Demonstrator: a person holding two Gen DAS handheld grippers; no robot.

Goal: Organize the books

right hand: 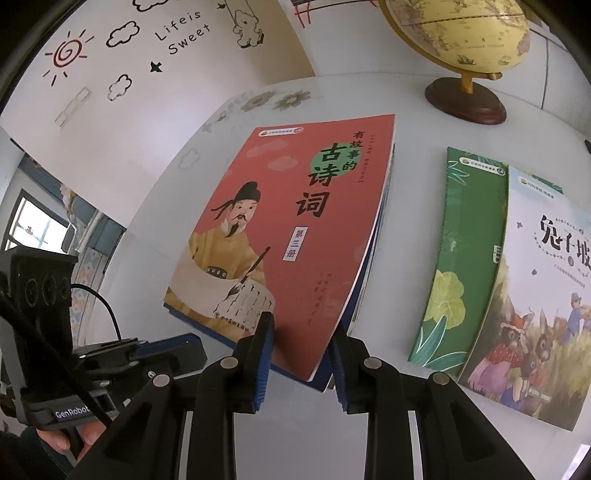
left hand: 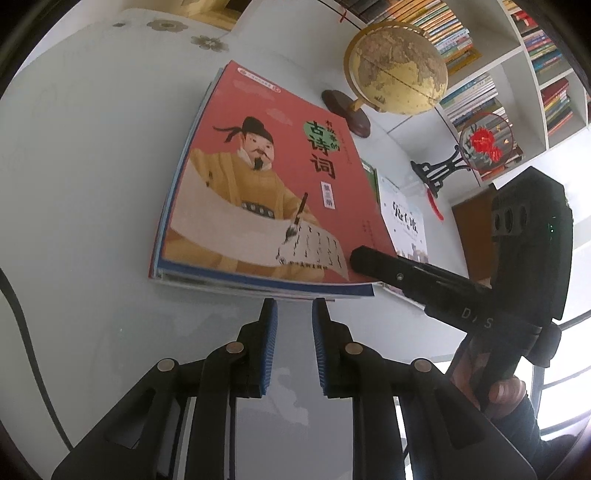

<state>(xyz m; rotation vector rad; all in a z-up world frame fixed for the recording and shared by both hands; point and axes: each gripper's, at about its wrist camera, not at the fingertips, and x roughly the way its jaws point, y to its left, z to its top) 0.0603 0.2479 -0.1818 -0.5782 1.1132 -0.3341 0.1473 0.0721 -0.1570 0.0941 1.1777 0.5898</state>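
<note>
"Life is Sweet" on the wall [right hand: 177, 33]. "古诗词" and "第三册" on the red book [right hand: 295, 221]. "兔子坡" on the rabbit book [right hand: 546, 295]. "GenRobot" on the left gripper [right hand: 70, 411].

Red-covered poetry book [right hand: 295, 236] tops a small stack mid-table on the white table [right hand: 406, 122]. To its right, apart: green-covered book [right hand: 465, 236], the pale rabbit-picture book [right hand: 535, 295] overlapping it. Yellowish globe on a wooden base [right hand: 465, 99] behind, toward the far edge.

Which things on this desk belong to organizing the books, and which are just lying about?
Part of the job:
red poetry book
green book
rabbit picture book

Just lying about:
globe
embroidered fan on its stand
wall stickers
</note>
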